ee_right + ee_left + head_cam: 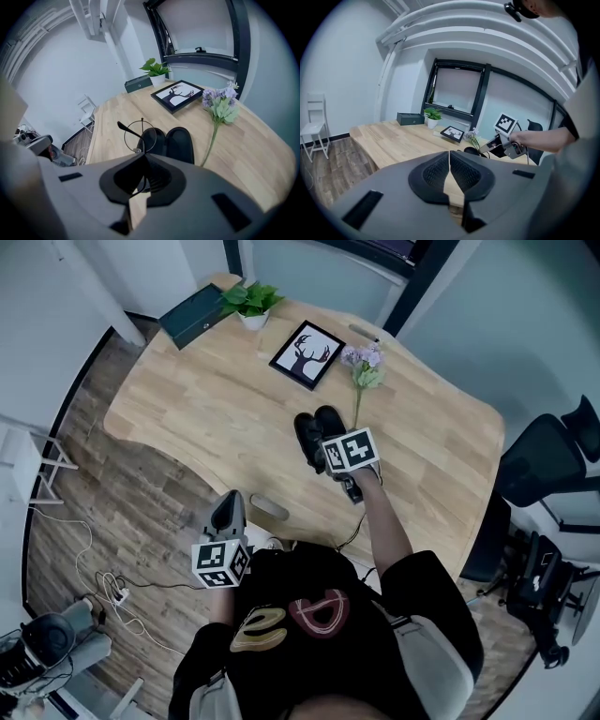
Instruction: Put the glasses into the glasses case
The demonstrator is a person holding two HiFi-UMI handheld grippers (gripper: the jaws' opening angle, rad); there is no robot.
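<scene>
**Asker:** What is in the scene, from the biggest thing down?

**Describer:** A pale wooden table (206,418). An open glasses case (180,145) lies on it just ahead of and below the tips of the right gripper (144,164), with both black halves facing up. That gripper's jaws are pinched together on a pair of glasses (139,136). The glasses stick out past the tips, in the air over the left half of the case. The left gripper (450,161) is well apart from all this, by the table's near edge, its jaws closed on nothing.

**Asker:** How will the glasses handle?

**Describer:** They are probably very light, thin and easily bent, with lenses that would scratch or smudge. The pads seem to clamp fine wire at the frame's lower part, but I cannot tell exactly which piece. A hold on the bridge or near a hinge, never on a lens, looks safest. The case appears rigid and likely to stay put.

**Asker:** And how do they look?

**Describer:** The case is an oval, matte black clamshell. On the glasses, a fine dark wire rim holds a round lens. One slim temple with a dark tip points up and left, away from the gripper.
</scene>
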